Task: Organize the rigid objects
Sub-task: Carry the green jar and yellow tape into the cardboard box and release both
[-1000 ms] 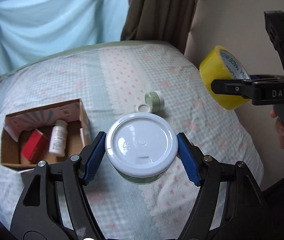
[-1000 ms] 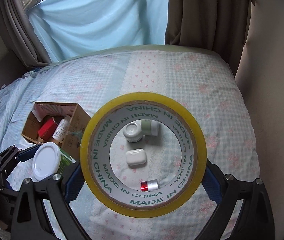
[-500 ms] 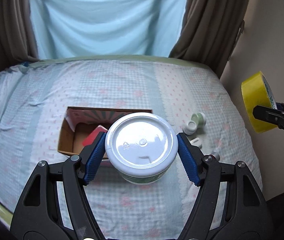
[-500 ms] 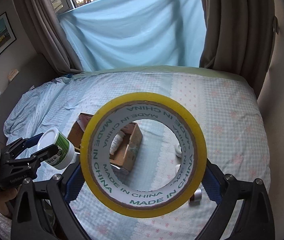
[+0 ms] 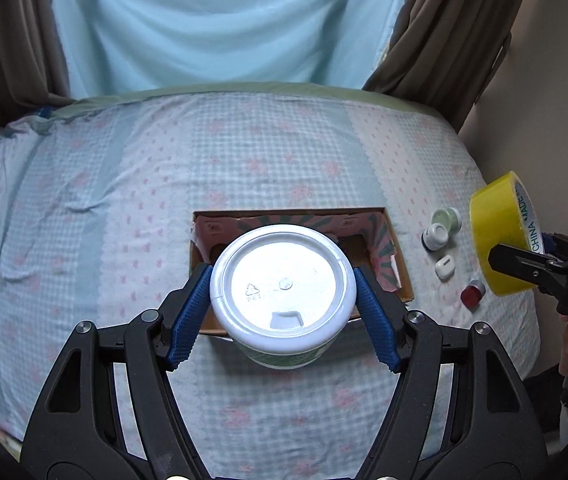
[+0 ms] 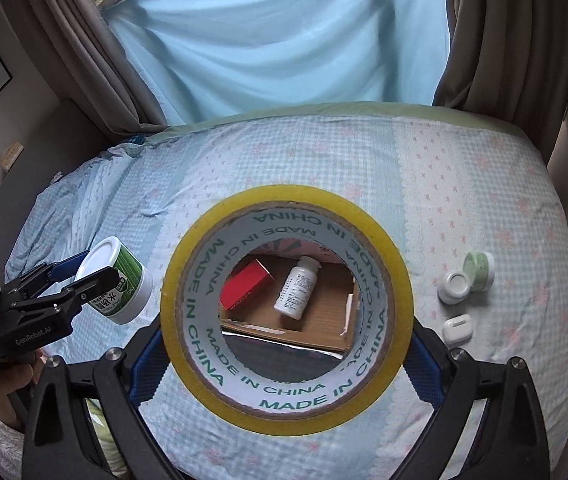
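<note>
My left gripper (image 5: 282, 312) is shut on a white-lidded green tub (image 5: 283, 292) and holds it in the air above the cardboard box (image 5: 398, 268) on the bed. The tub also shows in the right wrist view (image 6: 118, 280). My right gripper (image 6: 286, 360) is shut on a yellow tape roll (image 6: 286, 308), held above the box (image 6: 324, 320); the roll also shows in the left wrist view (image 5: 502, 240). Through the roll I see a red carton (image 6: 246, 290) and a white bottle (image 6: 298, 286) lying in the box.
On the bedspread right of the box lie a small green jar (image 6: 480, 266), a white jar (image 6: 456, 288), a white earbud case (image 6: 458, 330) and a small red-capped item (image 5: 473, 293). Curtains and a blue sheet stand behind the bed. A wall is at the right.
Both grippers have swung over the bed with their loads still held. The box now lies under the tub in the left view and shows through the tape roll in the right view.
</note>
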Demonstrator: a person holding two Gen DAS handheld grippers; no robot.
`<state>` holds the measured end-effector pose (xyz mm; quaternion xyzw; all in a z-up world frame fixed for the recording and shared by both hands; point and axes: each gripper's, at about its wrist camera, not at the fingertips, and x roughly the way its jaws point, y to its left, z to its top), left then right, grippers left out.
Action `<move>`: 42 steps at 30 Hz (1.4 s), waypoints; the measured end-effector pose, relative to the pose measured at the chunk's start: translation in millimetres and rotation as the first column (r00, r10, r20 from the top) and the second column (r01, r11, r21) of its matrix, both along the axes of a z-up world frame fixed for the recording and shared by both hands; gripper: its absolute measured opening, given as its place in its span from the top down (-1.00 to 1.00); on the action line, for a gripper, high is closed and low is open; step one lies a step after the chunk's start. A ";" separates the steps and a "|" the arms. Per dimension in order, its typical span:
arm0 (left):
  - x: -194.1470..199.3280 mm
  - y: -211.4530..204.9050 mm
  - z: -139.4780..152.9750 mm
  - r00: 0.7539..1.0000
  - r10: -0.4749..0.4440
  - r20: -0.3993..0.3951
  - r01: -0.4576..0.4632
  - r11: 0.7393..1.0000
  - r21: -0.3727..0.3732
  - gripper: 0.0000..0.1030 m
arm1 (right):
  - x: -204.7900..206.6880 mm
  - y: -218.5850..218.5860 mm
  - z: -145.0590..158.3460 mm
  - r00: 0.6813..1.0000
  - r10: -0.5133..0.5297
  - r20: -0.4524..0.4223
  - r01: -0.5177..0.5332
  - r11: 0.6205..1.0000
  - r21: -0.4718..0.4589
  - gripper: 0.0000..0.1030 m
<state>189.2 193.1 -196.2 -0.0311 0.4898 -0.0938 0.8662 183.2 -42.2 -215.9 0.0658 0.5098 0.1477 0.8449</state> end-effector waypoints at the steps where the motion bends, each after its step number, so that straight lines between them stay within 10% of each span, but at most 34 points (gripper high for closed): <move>1: 7.5 5.4 -7.1 1.000 -0.012 -0.011 0.012 1.000 -0.003 -0.31 | 4.2 6.3 -9.3 1.000 -0.021 -0.022 0.021 1.000 0.012 -0.89; 19: 110.7 20.8 -155.6 0.974 -0.074 -0.213 0.072 0.997 -0.019 -0.31 | 76.6 47.6 -179.6 0.930 -0.182 -0.318 0.191 0.982 -0.002 -0.89; 28: 132.8 8.2 -176.6 0.965 -0.089 -0.246 0.108 0.992 0.066 -0.36 | 96.2 43.6 -203.1 0.918 -0.200 -0.343 0.219 0.976 0.016 -0.93; 31: 132.4 4.3 -163.9 0.974 -0.120 -0.192 0.132 0.990 0.050 -0.99 | 96.5 41.3 -197.9 0.937 -0.188 -0.293 0.201 0.980 0.012 -1.00; 34: 133.6 3.0 -156.7 0.977 -0.117 -0.180 0.130 0.990 0.062 -0.99 | 93.9 38.6 -183.2 0.961 -0.199 -0.193 0.201 0.980 -0.013 -1.00; 42: 117.2 17.2 -142.5 0.982 -0.057 -0.179 0.068 0.996 0.061 -0.99 | 85.0 31.4 -179.7 0.947 -0.193 -0.258 0.202 0.979 0.010 -1.00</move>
